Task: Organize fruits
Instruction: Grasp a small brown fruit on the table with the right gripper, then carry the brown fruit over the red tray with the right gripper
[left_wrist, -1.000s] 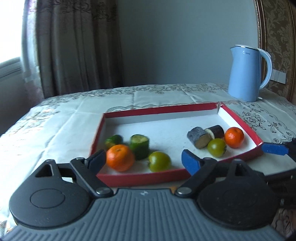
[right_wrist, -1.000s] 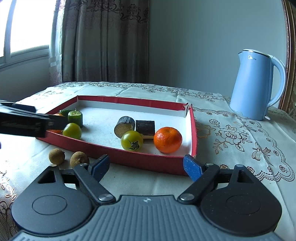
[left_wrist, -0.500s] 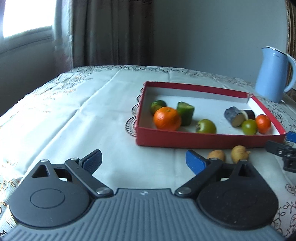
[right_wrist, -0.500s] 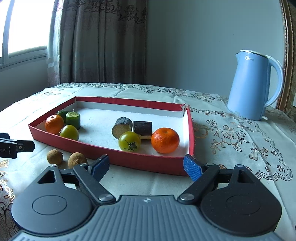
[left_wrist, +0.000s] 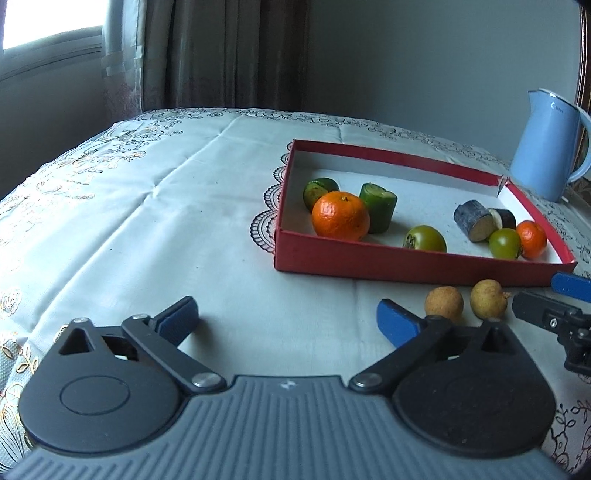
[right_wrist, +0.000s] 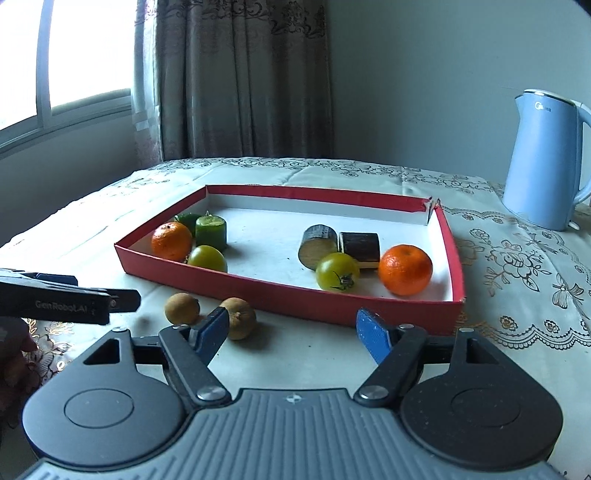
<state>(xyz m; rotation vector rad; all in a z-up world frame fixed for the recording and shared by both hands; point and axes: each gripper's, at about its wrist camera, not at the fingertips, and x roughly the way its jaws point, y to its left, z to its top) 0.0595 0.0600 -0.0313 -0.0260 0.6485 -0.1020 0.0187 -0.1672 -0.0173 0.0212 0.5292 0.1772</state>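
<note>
A red tray (left_wrist: 406, 260) (right_wrist: 280, 286) holds two oranges (left_wrist: 340, 215) (right_wrist: 405, 265), two green tomatoes (left_wrist: 424, 239) (right_wrist: 337, 271), green cucumber pieces (left_wrist: 378, 202) (right_wrist: 210, 228) and dark cut pieces (left_wrist: 474, 220) (right_wrist: 319, 242). Two brown longans (left_wrist: 444, 301) (left_wrist: 488, 299) (right_wrist: 182, 308) (right_wrist: 238, 317) lie on the cloth in front of the tray. My left gripper (left_wrist: 286, 317) is open and empty, left of the longans. My right gripper (right_wrist: 291, 328) is open and empty, its left finger beside a longan.
A blue kettle (left_wrist: 546, 144) (right_wrist: 546, 158) stands at the back right. The table has a white embroidered cloth (left_wrist: 129, 206). Curtains and a window are behind. The left gripper's finger (right_wrist: 66, 299) shows at left in the right wrist view.
My left gripper has pulled back and left from the tray, leaving an orange in it. My right gripper has moved forward and left toward the longans.
</note>
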